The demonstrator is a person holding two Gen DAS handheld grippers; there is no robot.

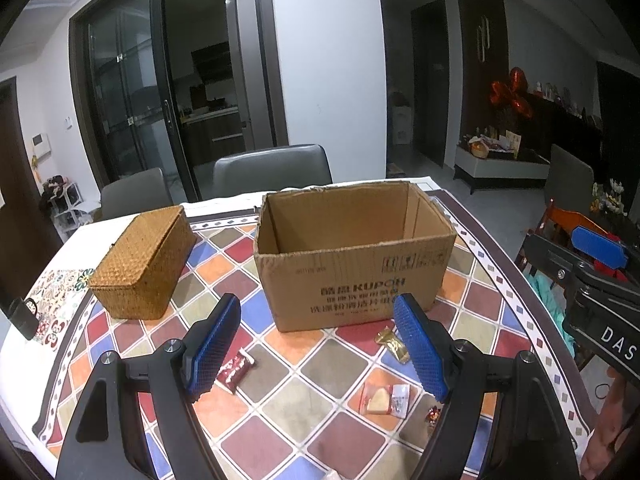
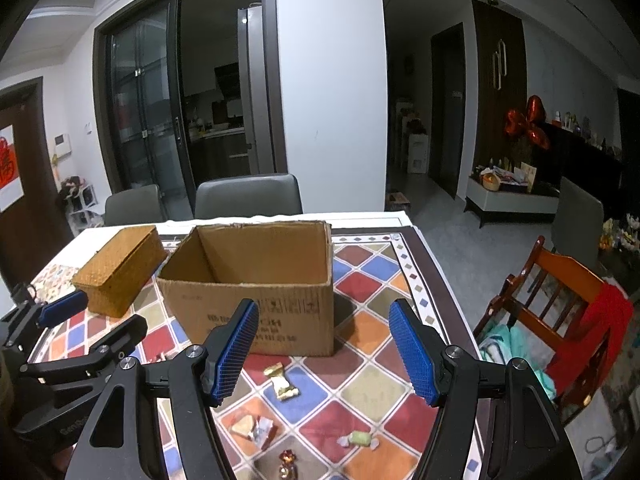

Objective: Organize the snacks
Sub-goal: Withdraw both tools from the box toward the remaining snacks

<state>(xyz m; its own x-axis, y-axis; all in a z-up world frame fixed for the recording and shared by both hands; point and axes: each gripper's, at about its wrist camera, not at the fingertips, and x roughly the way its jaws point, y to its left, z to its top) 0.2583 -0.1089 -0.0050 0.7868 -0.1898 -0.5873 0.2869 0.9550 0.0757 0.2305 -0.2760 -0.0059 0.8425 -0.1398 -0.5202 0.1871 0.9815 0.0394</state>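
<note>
An open cardboard box (image 1: 352,256) (image 2: 256,280) stands on the checkered tablecloth. In front of it lie loose snacks: a red packet (image 1: 236,370), a gold packet (image 1: 394,344) (image 2: 282,382), a clear packet with a pale wedge (image 1: 384,398) (image 2: 252,428), a green candy (image 2: 358,438) and a small red-gold candy (image 1: 434,416) (image 2: 287,462). My left gripper (image 1: 318,312) is open and empty above the snacks. My right gripper (image 2: 324,314) is open and empty, also above the snacks, to the right of the left one.
A closed woven basket (image 1: 144,264) (image 2: 120,268) sits left of the box. Grey chairs (image 1: 272,170) stand at the far table edge. A wooden chair (image 2: 560,300) with red cloth is off the right edge. A black object (image 1: 22,318) lies at the left edge.
</note>
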